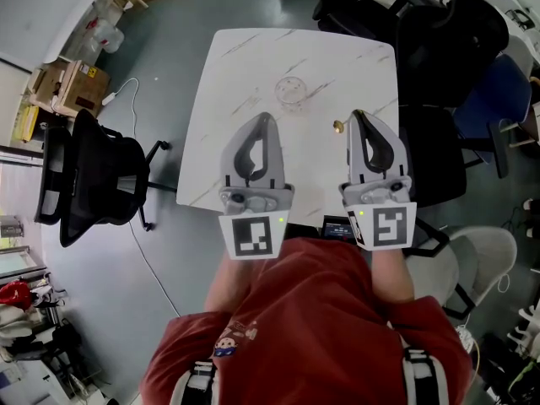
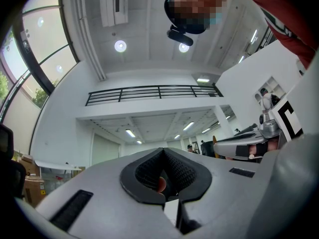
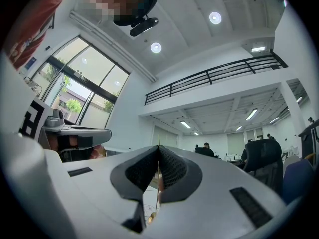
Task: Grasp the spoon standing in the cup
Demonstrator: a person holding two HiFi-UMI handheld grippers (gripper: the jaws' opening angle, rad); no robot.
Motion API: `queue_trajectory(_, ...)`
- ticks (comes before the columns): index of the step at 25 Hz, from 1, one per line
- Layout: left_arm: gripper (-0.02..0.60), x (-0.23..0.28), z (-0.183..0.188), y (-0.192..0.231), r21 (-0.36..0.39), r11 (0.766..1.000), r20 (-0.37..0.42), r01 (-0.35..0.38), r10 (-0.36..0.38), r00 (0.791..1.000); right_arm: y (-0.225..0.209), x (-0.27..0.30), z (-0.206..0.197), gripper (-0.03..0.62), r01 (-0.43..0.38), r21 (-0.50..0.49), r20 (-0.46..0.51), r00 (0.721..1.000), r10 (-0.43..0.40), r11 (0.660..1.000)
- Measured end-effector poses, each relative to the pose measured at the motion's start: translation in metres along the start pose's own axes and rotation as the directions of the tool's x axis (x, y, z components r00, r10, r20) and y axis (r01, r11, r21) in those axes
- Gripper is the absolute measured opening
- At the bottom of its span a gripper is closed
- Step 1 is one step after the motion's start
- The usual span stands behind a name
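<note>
Head view: right hand-held gripper [image 1: 355, 115] forward

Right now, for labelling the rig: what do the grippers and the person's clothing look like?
The left gripper and right gripper are light grey, tapering shells with black textured pads lining the jaws. Each ends in a white cube bearing a black square marker. The person wears a red top.
</note>
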State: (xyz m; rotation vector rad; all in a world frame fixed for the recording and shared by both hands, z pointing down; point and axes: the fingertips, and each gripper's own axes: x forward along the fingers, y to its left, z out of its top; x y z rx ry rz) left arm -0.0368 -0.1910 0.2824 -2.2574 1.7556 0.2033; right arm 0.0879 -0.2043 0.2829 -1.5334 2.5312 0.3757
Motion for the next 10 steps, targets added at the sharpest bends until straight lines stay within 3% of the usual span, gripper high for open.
queue_trajectory(10, 0.009, -0.0021, -0.0005, 0.0036, -0.007, 1.000, -0.007, -0.005, 0.004, 1.000, 0.0055, 0.0024, -0.0021, 0.015, -0.011, 0.007, -0.013, 1.000, 0.011, 1.000)
